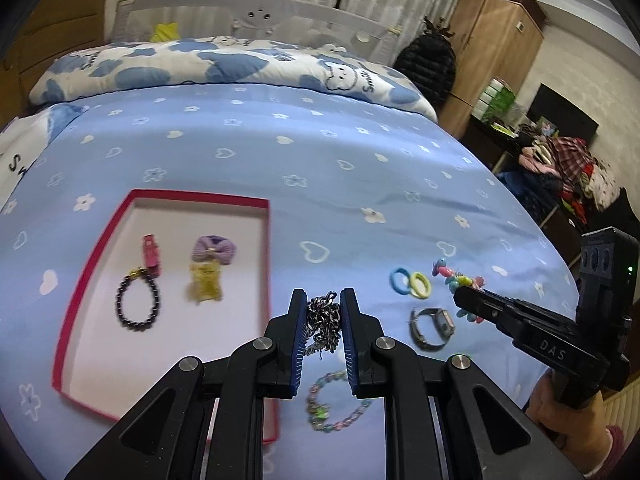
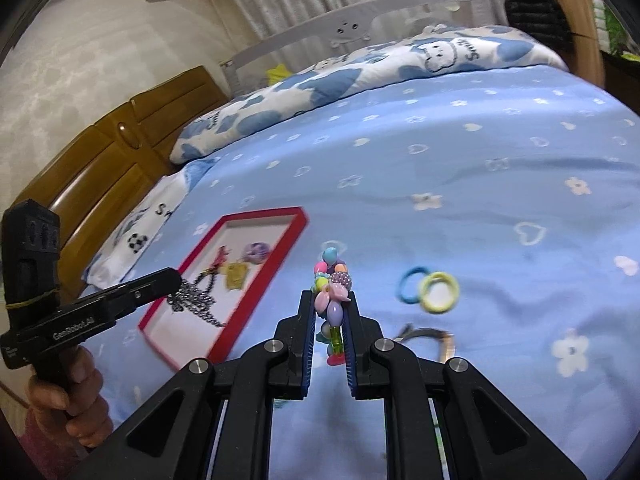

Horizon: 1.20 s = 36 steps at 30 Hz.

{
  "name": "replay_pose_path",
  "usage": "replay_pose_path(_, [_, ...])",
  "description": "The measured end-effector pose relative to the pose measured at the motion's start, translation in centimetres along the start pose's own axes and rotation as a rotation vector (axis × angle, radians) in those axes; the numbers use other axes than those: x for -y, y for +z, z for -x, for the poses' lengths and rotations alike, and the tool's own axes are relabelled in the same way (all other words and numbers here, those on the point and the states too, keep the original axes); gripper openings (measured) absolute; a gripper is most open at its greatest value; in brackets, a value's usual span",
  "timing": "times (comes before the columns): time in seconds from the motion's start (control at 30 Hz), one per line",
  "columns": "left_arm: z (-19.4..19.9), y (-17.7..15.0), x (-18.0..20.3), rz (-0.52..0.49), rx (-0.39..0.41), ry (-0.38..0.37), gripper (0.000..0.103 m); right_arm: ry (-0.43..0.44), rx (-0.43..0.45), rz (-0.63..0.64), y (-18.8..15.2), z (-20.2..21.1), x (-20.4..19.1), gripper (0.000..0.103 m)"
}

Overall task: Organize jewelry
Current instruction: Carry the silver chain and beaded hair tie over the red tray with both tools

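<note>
We see our left tongs nearly closed, clamped on a bunched silver chain that hangs between the blue pads above the bed, just beside the right edge of the red box. Our right tongs are likewise narrowed and clamped on a bracelet of coloured beads, held above the sheet to the right of the box.

Inside the box we count four things: one dark bead bracelet, one pink clip, one purple hair tie and one yellow piece.

On the sheet we count two small hair rings, one blue and one yellow-green, touching each other; one watch near them; and one pastel bead bracelet below the left tongs.
</note>
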<state>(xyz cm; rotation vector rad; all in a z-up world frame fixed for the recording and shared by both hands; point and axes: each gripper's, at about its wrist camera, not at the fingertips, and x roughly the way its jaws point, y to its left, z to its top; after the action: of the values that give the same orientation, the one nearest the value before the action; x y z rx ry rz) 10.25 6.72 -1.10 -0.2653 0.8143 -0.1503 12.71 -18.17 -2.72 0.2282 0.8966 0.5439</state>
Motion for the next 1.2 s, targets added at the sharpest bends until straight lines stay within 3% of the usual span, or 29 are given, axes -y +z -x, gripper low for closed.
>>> replay_pose_path(0.63, [2.7,-0.3,-5.2,0.082,0.016,0.082,0.015,0.167,-0.108,0.090,0.0,-5.7,-8.3,0.012])
replay_pose_path(0.9, [2.0,0.1,-7.4,0.125,0.004,0.109,0.015,0.200,-0.165,0.119,-0.2,-8.9,-10.7,0.012])
replay_pose_path(1.2, [-0.3,0.0,-10.8,0.177,-0.032,0.146,0.015,0.180,-0.230,0.160,-0.5,-13.2,-12.6,0.012])
